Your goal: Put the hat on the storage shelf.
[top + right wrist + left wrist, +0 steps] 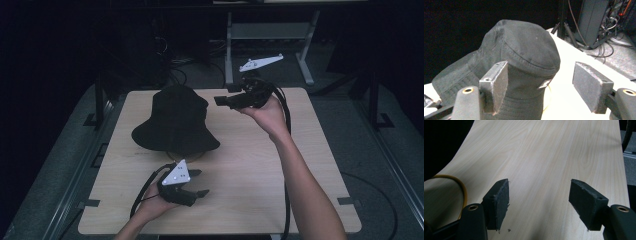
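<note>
A pale wooden table (260, 175) stands in a dark room, with cables and metal frames on the floor behind it. A black cloth bucket hat (176, 120) sits upright on the table's far left part, over a thin yellow ring (461, 185). The left claw (197, 183) hovers near the front edge, just in front of the hat's brim, jaws apart over bare wood. The right claw (223, 94) is held beside the hat's crown, jaws apart, nothing gripped.
</note>
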`<action>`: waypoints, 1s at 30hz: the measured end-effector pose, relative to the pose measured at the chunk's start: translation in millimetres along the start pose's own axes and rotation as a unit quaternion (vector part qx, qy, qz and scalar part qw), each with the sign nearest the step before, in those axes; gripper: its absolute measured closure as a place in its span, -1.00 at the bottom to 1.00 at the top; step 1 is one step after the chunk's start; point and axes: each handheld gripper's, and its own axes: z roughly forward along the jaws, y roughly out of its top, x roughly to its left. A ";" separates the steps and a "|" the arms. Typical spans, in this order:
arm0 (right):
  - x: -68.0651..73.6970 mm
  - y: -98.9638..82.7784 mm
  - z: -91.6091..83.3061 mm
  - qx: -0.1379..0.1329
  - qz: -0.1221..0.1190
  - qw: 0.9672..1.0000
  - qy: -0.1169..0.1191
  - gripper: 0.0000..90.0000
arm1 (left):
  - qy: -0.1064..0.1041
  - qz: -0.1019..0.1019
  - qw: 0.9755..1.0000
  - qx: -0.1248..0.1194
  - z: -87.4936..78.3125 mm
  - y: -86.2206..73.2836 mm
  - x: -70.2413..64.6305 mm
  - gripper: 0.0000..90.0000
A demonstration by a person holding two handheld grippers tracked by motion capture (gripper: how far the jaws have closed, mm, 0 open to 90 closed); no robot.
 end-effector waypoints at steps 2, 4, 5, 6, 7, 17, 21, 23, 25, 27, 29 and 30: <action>-0.7 -2.0 -2.3 -0.004 -0.002 1.000 -0.001 -0.39 | 0.001 -0.002 1.000 -0.002 0.5 -0.5 -0.2 -0.30; -1.0 -4.4 -4.5 -0.003 0.001 1.000 -0.001 -0.40 | 0.001 -0.001 1.000 -0.001 0.3 -0.7 0.1 -0.30; -0.8 -5.8 -5.7 -0.004 -0.002 1.000 -0.002 -0.40 | 0.001 0.000 1.000 0.000 -0.2 -0.8 0.4 -0.30; -0.8 -5.8 -5.7 -0.004 -0.002 1.000 -0.002 -0.40 | 0.001 0.000 1.000 0.000 -0.2 -0.8 0.4 -0.30; -0.9 -7.0 -6.4 -0.005 -0.001 1.000 -0.002 -0.40 | 0.002 0.002 1.000 0.000 -0.4 -0.7 0.7 -0.30; -2.3 -19.5 -19.2 -0.001 0.006 1.000 -0.010 -0.46 | 0.002 -0.006 1.000 -0.007 0.8 -1.0 -1.1 -0.31; -3.4 -26.9 -26.0 -0.002 0.013 1.000 -0.013 -0.48 | 0.002 -0.003 1.000 -0.003 1.0 -1.3 -1.4 -0.32; -4.5 -31.0 -29.2 0.000 0.015 1.000 -0.017 -0.50 | 0.002 -0.004 1.000 -0.003 1.2 -1.3 -1.8 -0.32; -5.3 -35.6 -32.6 -0.003 0.019 1.000 -0.019 -0.51 | 0.002 -0.005 1.000 -0.002 1.4 -1.2 -2.3 -0.32; -6.1 -40.5 -35.8 -0.004 0.022 0.999 -0.023 -0.53 | 0.003 -0.005 1.000 -0.001 2.0 -1.4 -2.6 -0.33; -6.6 -42.6 -37.3 -0.002 0.025 0.999 -0.022 -0.53 | 0.003 -0.005 1.000 -0.001 2.3 -1.5 -2.8 -0.33; -7.1 -46.0 -39.6 -0.003 0.026 0.999 -0.025 -0.54 | 0.003 -0.001 1.000 0.003 2.0 -1.5 -2.4 -0.33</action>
